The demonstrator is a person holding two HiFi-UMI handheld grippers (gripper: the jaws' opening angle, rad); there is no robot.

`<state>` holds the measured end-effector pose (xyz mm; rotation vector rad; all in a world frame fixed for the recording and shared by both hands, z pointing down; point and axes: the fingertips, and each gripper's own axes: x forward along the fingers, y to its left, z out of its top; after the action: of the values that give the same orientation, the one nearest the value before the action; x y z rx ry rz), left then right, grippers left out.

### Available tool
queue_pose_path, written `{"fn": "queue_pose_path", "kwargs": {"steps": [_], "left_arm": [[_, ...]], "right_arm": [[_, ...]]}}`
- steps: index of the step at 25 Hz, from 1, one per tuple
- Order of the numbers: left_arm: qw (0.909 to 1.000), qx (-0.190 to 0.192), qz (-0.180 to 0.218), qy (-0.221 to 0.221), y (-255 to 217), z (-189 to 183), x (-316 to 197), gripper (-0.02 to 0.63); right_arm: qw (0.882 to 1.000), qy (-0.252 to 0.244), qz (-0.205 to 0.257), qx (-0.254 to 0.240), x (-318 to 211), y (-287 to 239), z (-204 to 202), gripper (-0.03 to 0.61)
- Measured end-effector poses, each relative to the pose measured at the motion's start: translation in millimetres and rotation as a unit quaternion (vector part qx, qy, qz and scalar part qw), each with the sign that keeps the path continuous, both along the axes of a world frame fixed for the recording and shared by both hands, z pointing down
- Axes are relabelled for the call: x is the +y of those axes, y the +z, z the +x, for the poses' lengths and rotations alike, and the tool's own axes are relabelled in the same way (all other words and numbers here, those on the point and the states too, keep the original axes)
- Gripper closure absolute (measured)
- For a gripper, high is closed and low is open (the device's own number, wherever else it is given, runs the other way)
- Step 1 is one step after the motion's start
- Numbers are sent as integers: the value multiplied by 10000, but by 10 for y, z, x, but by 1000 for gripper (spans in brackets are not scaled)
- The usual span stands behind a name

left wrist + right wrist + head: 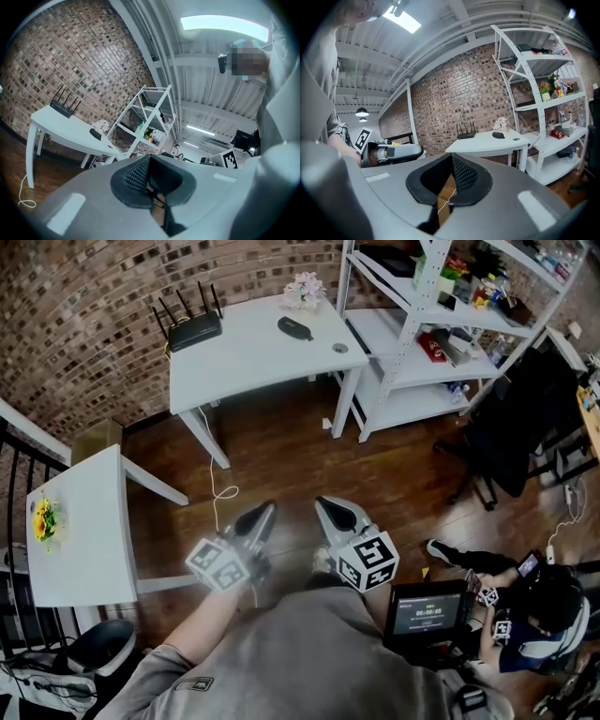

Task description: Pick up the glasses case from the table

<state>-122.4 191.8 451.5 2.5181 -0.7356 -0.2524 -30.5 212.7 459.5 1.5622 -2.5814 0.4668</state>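
1. The white bench (246, 360) stands against the brick wall (84, 306). The dark glasses case (295, 328) lies flat on the bench top, toward the end closest to the shelf rack (405, 329), and neither tool touches it.
2. A black router (192, 330) with upright antennas sits at the opposite end of the bench from the glasses case. A small bunch of pale flowers (305, 289) stands at the bench's back edge, just behind the case.
3. The left tool (265, 512) is well apart from the bench, over the wooden floor (281, 451) in front of it, and points towards it. Its jaws are pressed together at the tips with nothing between them.
4. The right tool (324, 506) is just beside the left one, also well short of the bench and aimed at it. Its jaws are likewise pressed together and hold nothing.
5. The shelf rack stands just beside the bench's case end and carries assorted small goods.
6. A thin white cable (223, 493) lies on the floor in front of the bench, between the bench and the two tools.
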Motion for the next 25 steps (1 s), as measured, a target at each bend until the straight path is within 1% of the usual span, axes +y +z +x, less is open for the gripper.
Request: {"fn": "queue_pose_path", "kwargs": {"steps": [4,6,8,11,15,20,23,25], "left_arm": [[9997,-85,-34,-231,-42,398,-475,612],[9996,-92,15,-283,-37,544,-657,613],[9994,-176,40,-307,-66,635,-855,612],[9988,-292,-18,-391,-65,678,-1152,612],[9988,-365,45,-327,-35,685,-1617,612],[9996,-80,5,-281,7,516,-2376,612],[9999,39,26,-164,-48,384,-2892,612],[9999,49,68,-122,-47,287,-3142,612]], "right_arm": [[9999,-140,-32,33,-459,28,454,568],[9998,-177,-20,45,-663,38,646,568],[9998,-179,0,3,-883,43,767,568],[9998,-172,-63,-91,-1164,80,847,568],[9995,-265,-153,-33,-1611,119,816,568],[9994,-190,-250,122,-2385,145,633,568],[9994,-89,-251,234,-2937,35,471,568],[9993,-64,-251,274,-3208,28,361,568]]}}
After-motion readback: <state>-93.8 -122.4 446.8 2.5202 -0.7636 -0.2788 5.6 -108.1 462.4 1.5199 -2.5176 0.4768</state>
